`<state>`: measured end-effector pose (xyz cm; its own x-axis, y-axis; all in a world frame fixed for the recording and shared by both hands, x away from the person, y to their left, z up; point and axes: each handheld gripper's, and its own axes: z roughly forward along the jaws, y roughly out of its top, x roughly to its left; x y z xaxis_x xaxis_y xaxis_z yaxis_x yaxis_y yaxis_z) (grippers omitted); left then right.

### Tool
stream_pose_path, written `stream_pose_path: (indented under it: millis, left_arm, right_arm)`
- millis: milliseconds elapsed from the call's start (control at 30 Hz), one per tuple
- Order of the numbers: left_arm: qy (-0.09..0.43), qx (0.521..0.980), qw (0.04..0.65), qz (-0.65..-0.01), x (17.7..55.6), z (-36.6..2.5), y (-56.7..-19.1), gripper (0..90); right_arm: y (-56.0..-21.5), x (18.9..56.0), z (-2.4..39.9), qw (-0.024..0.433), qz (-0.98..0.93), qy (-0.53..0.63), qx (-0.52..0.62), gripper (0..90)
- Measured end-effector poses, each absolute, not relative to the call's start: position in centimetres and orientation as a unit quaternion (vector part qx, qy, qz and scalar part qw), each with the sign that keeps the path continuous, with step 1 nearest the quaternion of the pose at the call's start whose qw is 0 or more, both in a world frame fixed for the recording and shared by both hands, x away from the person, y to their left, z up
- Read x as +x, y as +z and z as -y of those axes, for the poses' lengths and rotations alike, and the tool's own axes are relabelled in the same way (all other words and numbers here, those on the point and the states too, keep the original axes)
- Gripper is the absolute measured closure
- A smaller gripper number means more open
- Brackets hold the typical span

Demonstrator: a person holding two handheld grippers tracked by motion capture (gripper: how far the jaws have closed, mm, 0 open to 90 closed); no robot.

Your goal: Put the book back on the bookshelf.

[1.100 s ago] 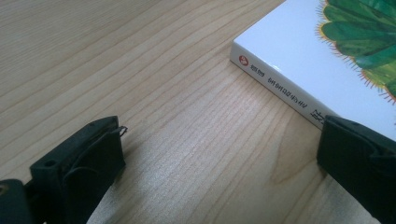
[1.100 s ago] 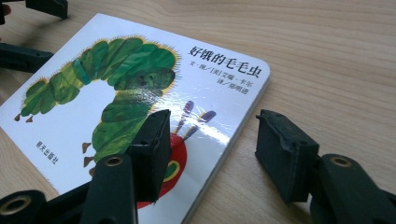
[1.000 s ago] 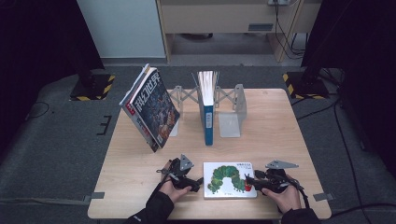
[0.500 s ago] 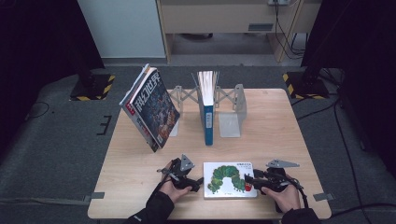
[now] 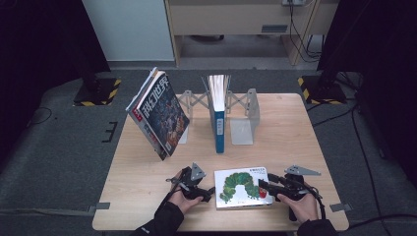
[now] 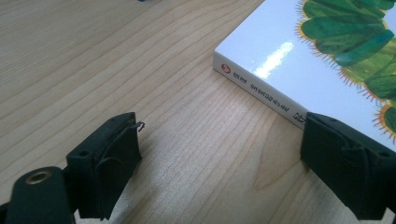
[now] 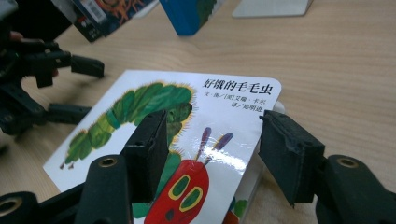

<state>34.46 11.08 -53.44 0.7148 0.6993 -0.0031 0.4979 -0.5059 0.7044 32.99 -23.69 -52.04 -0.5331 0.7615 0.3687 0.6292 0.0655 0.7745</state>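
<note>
While the caterpillar picture book (image 5: 243, 186) lies flat at the near edge of the tabletop (image 5: 295, 137), betw. both hands, the left hand-held gripper (image 5: 210, 191) sits spread at its left edge w/ jaws just narrowed a bit, nothing pinched yet. The right hand-held gripper (image 5: 263, 185) holds half-spread over the book's right end, one jaw above the cover, one off the edge, not clearly pressing. Looks like a pickup is being set up, prob. for the rack (image 5: 244, 110) at the far side.
</note>
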Motion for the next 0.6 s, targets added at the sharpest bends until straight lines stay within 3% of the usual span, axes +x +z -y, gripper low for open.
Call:
stream_pose_path:
  millis: [600]
  left_arm:
    - [0.144, 0.853, 0.359, -0.349, 34.43, -11.03, -53.57, 10.0]
  right_arm:
    - [-51.11, 32.78, 23.38, 0.082, -0.691, 0.531, 0.484, 39.5]
